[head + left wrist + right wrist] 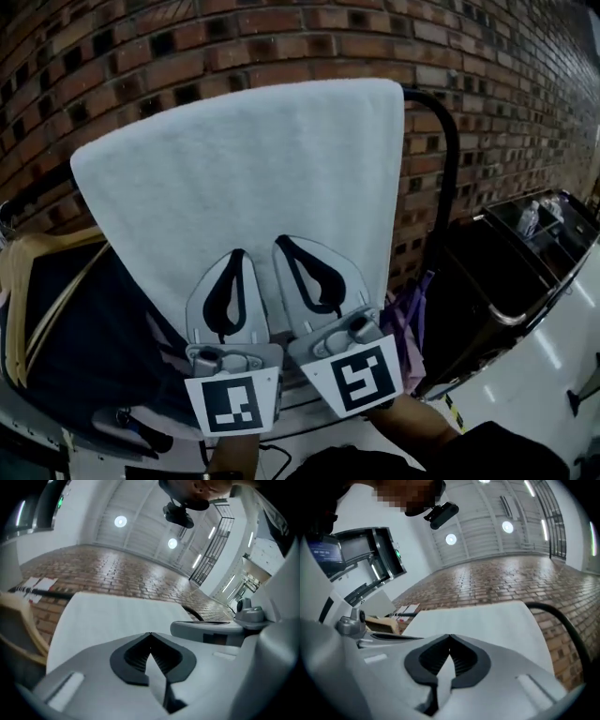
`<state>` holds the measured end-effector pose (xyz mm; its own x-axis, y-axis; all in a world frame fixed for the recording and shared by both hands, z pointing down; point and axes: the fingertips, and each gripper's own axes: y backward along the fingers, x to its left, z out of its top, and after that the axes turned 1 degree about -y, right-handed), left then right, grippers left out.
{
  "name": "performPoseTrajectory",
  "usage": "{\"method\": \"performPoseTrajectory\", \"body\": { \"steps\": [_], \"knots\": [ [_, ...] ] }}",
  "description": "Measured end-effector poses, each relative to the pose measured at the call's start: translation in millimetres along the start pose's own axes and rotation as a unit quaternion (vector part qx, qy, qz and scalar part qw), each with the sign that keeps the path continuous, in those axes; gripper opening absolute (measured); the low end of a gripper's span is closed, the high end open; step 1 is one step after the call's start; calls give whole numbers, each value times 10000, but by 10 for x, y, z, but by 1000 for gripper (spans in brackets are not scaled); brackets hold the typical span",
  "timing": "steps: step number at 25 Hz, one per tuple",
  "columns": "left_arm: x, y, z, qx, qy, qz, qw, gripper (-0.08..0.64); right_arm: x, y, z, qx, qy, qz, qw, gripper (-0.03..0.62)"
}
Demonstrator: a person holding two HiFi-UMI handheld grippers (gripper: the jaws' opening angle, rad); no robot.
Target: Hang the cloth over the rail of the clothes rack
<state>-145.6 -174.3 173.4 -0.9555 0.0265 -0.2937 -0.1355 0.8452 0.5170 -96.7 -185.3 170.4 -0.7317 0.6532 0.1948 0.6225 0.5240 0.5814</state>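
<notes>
Left hand-held gripper (238, 253) and right hand-held gripper (282, 241) are shown shut, empty, side by side; the cloth (244, 159), draped over the rail (452, 159), lies directly ahead, equally near both.

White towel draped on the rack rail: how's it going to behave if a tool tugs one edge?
Likely floppy: the towel folds over the rail and hangs flat, keeping no shape of its own. Probably light: just one sheet of cloth. It is only draped, with no clip in sight, so a one-sided tug may slide it off the smooth black rail.
</notes>
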Motion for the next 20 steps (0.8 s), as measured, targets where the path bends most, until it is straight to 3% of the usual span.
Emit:
{"method": "performPoseTrajectory", "body": {
  "steps": [4,7,13,20],
  "knots": [
    [-340,410,-761,1032,215,-199,9942,5,101,496,-793,1155,-301,-35,9928,5],
    [-492,604,-1101,1461,397,-247,9882,5,140,766,-1127,1614,-284,-36,9865,5],
    [-677,867,-1406,1926,505,-216,9797,6,203,1112,-1359,1958,-370,-94,9799,4],
    [-740,918,-1391,1828,597,-211,9811,7,217,1124,-1390,1904,-404,-115,9808,3]
  ]
}}
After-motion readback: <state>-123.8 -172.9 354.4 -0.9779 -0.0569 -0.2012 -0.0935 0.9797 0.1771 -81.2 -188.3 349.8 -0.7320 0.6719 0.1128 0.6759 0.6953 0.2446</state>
